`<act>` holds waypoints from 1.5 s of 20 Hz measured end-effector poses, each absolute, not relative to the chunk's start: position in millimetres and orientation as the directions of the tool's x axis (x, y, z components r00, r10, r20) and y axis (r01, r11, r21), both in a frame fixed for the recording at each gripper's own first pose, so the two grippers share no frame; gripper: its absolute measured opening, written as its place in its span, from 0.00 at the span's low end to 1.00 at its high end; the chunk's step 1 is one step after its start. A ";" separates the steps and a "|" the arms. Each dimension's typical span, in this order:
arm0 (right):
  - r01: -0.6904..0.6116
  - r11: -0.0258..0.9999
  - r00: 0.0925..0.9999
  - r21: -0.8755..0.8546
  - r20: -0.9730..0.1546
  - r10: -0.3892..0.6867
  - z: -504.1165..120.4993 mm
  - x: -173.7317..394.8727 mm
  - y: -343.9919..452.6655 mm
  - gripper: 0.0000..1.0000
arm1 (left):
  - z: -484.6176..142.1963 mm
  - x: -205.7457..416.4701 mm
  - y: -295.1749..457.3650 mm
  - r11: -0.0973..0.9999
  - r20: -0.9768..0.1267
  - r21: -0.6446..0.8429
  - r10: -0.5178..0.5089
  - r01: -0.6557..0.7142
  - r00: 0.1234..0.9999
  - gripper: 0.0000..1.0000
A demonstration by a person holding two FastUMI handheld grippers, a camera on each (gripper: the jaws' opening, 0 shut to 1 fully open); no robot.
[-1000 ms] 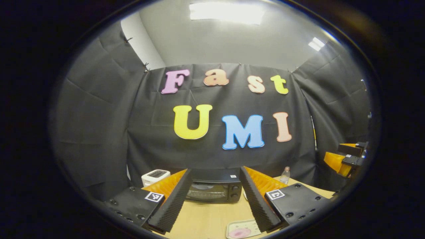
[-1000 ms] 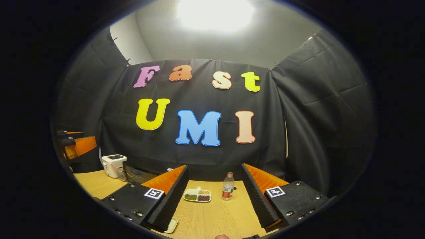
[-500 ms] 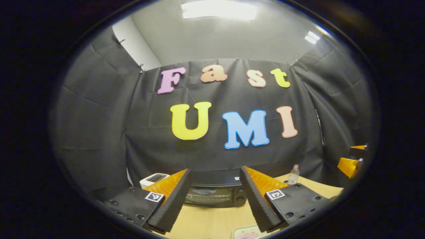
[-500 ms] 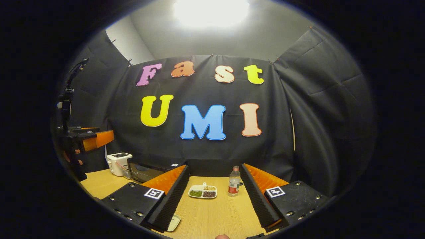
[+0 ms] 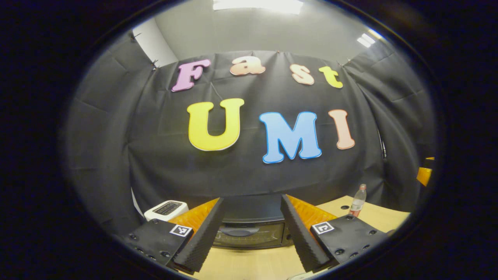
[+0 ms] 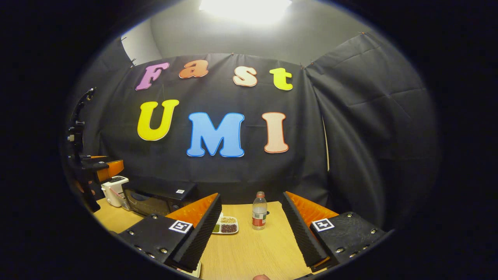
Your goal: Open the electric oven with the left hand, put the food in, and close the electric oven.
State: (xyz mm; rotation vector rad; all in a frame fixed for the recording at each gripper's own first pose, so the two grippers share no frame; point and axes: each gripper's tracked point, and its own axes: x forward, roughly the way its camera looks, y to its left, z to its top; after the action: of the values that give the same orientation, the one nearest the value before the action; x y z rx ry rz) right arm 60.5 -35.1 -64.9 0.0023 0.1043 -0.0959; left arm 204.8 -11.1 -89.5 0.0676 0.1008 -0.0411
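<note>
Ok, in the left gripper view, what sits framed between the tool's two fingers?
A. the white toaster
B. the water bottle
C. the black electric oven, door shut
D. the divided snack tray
C: the electric oven fills the gap between the open left tool fingers, its door closed.

The left gripper view looks level and low over the counter, straight at the closed oven just ahead. The right gripper view stands farther right, facing the water bottle and a divided tray. Both share oven, bottle and what seems a white toaster.
</note>
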 end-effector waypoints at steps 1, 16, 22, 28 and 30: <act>0.107 0.994 0.987 -0.011 -0.117 -0.107 -69.4 65.5 -33.5 0.96 | -98.4 217.2 -9.1 0.997 -0.113 0.059 -0.046 0.053 0.993 1.00; 0.178 0.973 0.951 -0.146 -0.231 -0.208 -108.3 98.1 2.4 0.96 | -243.6 320.2 25.7 0.995 -0.287 0.027 -0.080 0.092 0.955 1.00; 0.173 0.968 0.945 -0.181 -0.245 -0.215 -110.1 96.1 11.0 0.96 | -272.8 323.6 32.2 0.997 -0.300 0.014 -0.071 0.079 0.951 1.00; 0.153 0.968 0.953 -0.201 -0.231 -0.198 -102.8 90.5 17.4 0.96 | -277.2 315.7 32.0 0.997 -0.296 0.026 -0.064 0.075 0.953 0.96; 0.144 0.970 0.956 -0.195 -0.227 -0.187 -100.4 89.0 20.2 0.96 | -276.4 305.6 30.9 0.997 -0.296 0.030 -0.058 0.070 0.953 1.00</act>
State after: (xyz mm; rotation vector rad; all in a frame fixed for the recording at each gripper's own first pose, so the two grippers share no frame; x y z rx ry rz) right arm 89.0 20.2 -100.4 -0.1782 0.2467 -0.1691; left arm 305.6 30.9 -276.4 0.0407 0.2993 -0.0650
